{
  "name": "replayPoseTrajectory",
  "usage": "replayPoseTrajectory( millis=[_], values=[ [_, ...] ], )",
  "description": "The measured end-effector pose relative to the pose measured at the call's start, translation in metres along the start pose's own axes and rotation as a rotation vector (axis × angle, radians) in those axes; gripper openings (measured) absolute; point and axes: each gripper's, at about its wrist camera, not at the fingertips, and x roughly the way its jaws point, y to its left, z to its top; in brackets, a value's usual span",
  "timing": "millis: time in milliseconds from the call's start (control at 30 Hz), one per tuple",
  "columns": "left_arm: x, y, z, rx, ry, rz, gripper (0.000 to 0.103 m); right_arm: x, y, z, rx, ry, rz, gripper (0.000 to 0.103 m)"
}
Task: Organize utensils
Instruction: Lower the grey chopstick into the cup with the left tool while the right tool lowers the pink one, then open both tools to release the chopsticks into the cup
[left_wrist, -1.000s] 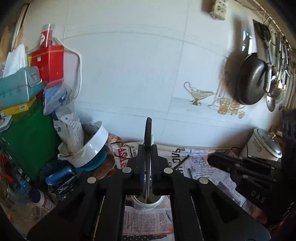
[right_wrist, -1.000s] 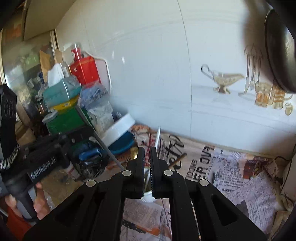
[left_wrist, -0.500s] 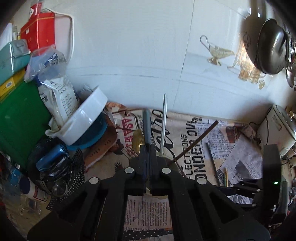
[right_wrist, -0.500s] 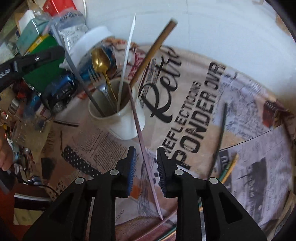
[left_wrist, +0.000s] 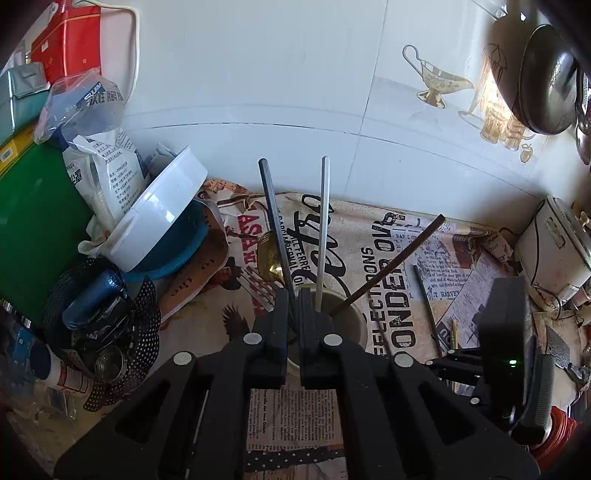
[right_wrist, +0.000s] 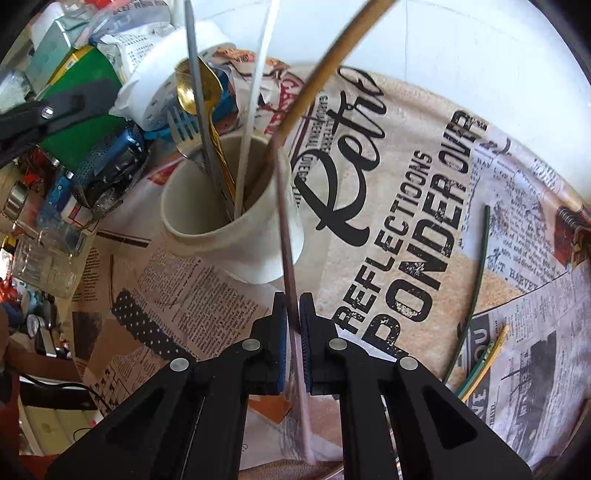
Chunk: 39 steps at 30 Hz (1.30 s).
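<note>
A white cup (right_wrist: 236, 243) stands on the newsprint cloth and holds a gold spoon (right_wrist: 192, 92), a fork (right_wrist: 183, 129), a grey chopstick (right_wrist: 195, 92), a white chopstick (right_wrist: 255, 99) and a brown chopstick (right_wrist: 325, 74). My right gripper (right_wrist: 293, 317) is shut on a pink chopstick (right_wrist: 286, 229) that leans against the cup's outer wall. My left gripper (left_wrist: 293, 295) hangs shut at the cup's (left_wrist: 356, 325) near rim. The grey chopstick (left_wrist: 275, 221) rises just beyond its fingertips, which hide its lower end. In the right wrist view those fingertips (right_wrist: 75, 101) stand apart from that stick.
A green chopstick (right_wrist: 476, 280) and a yellow-green one (right_wrist: 484, 362) lie on the cloth (right_wrist: 388, 229) right of the cup. A white bowl on a blue colander (left_wrist: 159, 221), a green box (left_wrist: 33, 229) and a black strainer (left_wrist: 122, 332) crowd the left. A white appliance (left_wrist: 554, 247) stands far right.
Both grippers came down to the cup. The grey chopstick left my left gripper and now leans in the cup. My right gripper opened around the pink chopstick, then shut on it.
</note>
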Motion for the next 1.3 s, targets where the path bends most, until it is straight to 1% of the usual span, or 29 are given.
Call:
replayPoseTrajectory(
  millis=[33,67,100,133,167,200,300,433,567,700,833,933,1067,1300],
  values=[
    [-0.001,0.001,0.000,-0.003,0.004,0.001,0.006,-0.004,0.000,0.000,0.003,-0.013,-0.002,0.005],
    [-0.002,0.002,-0.001,-0.006,0.007,0.006,0.011,-0.010,0.000,0.000,0.009,-0.028,-0.004,0.005],
    [-0.003,0.003,-0.002,-0.009,0.008,0.007,0.018,-0.014,0.000,0.001,0.012,-0.040,-0.009,0.005],
    [-0.004,0.004,-0.003,-0.010,0.007,0.012,0.023,-0.021,0.000,0.001,0.016,-0.064,-0.014,0.005],
    [-0.006,0.005,-0.004,-0.011,0.003,0.021,0.032,-0.031,0.000,0.002,0.021,-0.092,-0.014,0.005],
    [-0.010,0.005,-0.006,-0.011,-0.007,0.032,0.039,-0.039,0.000,0.003,0.022,-0.118,-0.019,0.005],
    [-0.018,0.006,-0.008,-0.011,-0.019,0.044,0.048,-0.066,0.004,0.005,0.021,-0.198,-0.046,0.005],
    [-0.029,0.006,-0.011,-0.012,-0.039,0.050,0.050,-0.092,0.009,0.010,0.023,-0.274,-0.055,0.005],
    [-0.041,0.005,-0.014,-0.007,-0.065,0.068,0.057,-0.120,0.019,0.018,0.005,-0.355,-0.058,0.005],
    [-0.052,0.008,-0.017,-0.015,-0.082,0.069,0.059,-0.144,0.034,0.030,-0.024,-0.433,-0.049,0.005],
    [-0.062,0.014,-0.021,-0.033,-0.102,0.076,0.061,-0.154,0.044,0.043,-0.048,-0.481,-0.038,0.005],
    [-0.066,0.021,-0.024,-0.053,-0.105,0.084,0.062,-0.153,0.048,0.046,-0.062,-0.492,-0.033,0.005],
    [-0.068,0.030,-0.031,-0.083,-0.097,0.103,0.063,-0.140,0.049,0.054,-0.066,-0.460,-0.021,0.005],
    [-0.058,0.041,-0.047,-0.147,-0.051,0.121,0.063,-0.118,0.048,0.063,-0.047,-0.427,-0.007,0.005]
  ],
)
